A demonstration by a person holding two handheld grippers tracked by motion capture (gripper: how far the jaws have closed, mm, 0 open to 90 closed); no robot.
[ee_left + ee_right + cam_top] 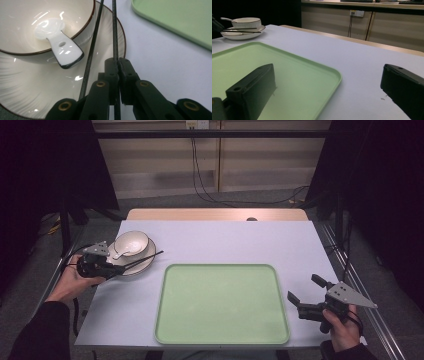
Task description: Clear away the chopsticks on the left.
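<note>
Left tongs [117,62]: I pinch one thin black chopstick [114,30] over the ribbed white plate [32,92], lifting it clear.
Right tongs [304,294]: spread apart, empty, waiting beside the pale green plastic tray [222,304].

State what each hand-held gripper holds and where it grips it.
Left hand-held gripper is shut on one chopstick near its end; the other chopstick lies beside it over the plate. Right hand-held gripper holds nothing.

Dim room, table lit from above.
Glare on bowl [30,22] & spoon [60,45]; near jaws blurry, bg dark.
</note>
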